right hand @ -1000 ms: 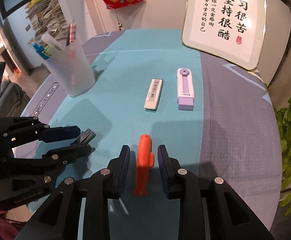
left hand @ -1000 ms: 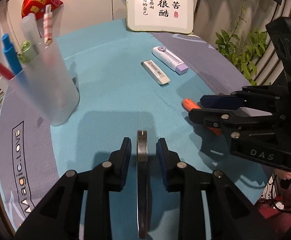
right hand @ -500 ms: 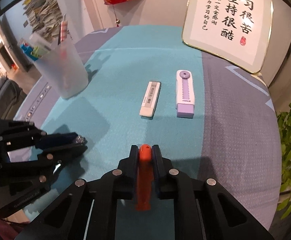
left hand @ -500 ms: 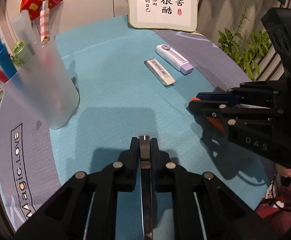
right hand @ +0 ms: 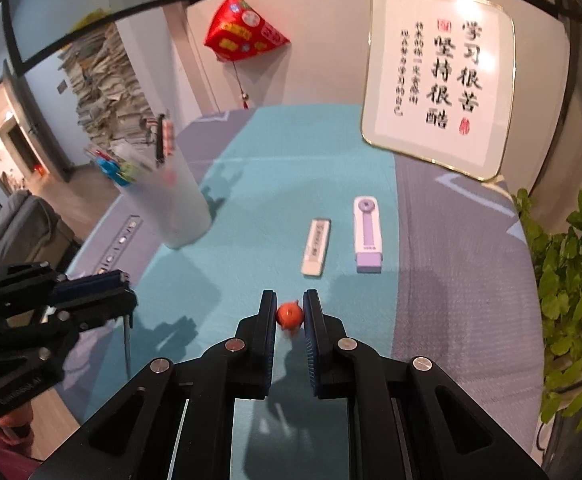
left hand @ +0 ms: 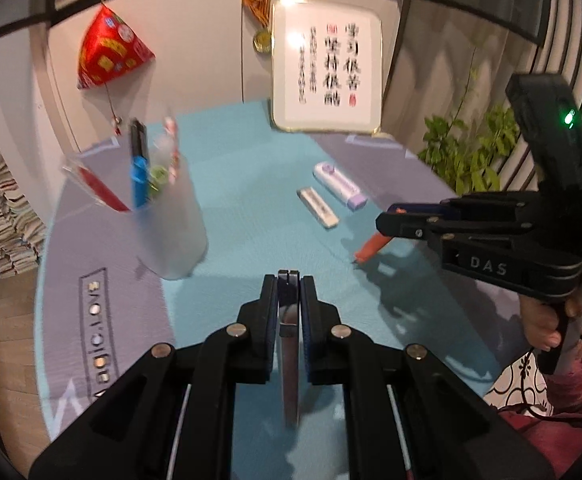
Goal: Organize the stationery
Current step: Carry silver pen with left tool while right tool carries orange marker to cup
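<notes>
My left gripper (left hand: 289,280) is shut on a dark grey pen (left hand: 289,360), lifted off the teal mat, its length running back under the camera. My right gripper (right hand: 289,298) is shut on an orange pen (right hand: 289,315), seen end-on between the pads. In the left wrist view the right gripper (left hand: 387,220) holds the orange pen (left hand: 371,246) hanging slanted, tip near the mat. A frosted pen cup (left hand: 169,216) with several pens stands to the left, also seen as the cup (right hand: 171,204) in the right wrist view. The left gripper (right hand: 125,292) shows at the left edge there.
A white eraser (right hand: 316,246) and a purple-and-white correction tape (right hand: 367,236) lie side by side on the mat beyond the grippers. A framed calligraphy board (right hand: 439,80) leans at the table's back edge. A leafy plant (right hand: 571,288) stands off the right side. A hand (left hand: 543,320) grips the right tool.
Both grippers closed on their pens, the left on the dark grey one, the right on the orange one, then rose off the mat with them.
</notes>
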### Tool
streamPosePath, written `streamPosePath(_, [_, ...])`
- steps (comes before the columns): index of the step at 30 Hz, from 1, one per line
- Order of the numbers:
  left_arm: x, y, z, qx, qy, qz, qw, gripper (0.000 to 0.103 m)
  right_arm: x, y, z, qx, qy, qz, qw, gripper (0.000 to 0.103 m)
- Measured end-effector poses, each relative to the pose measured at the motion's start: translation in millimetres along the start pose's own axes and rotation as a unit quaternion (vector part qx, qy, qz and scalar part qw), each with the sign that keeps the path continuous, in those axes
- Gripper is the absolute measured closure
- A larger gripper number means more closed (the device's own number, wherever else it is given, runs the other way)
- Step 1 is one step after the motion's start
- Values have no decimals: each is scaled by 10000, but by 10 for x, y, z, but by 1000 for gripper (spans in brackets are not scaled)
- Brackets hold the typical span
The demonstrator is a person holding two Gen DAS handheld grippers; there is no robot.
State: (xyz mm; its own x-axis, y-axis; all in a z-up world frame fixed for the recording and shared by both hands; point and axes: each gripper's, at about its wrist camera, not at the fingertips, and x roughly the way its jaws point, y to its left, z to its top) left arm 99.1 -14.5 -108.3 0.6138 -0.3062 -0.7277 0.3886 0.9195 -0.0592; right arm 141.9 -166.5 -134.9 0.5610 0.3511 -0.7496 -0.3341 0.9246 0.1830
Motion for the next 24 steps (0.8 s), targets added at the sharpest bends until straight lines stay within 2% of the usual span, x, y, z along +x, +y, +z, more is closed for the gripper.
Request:
streamPosePath(15, [-618,102,114,-98,-800,243,9964,94,-278,319,96,-215,-396,104,9989,88])
streamPosePath(24, [-1042,243,449,-258,-1451,529,9877,94,-382,587,358,-472,-649,151,9967,88])
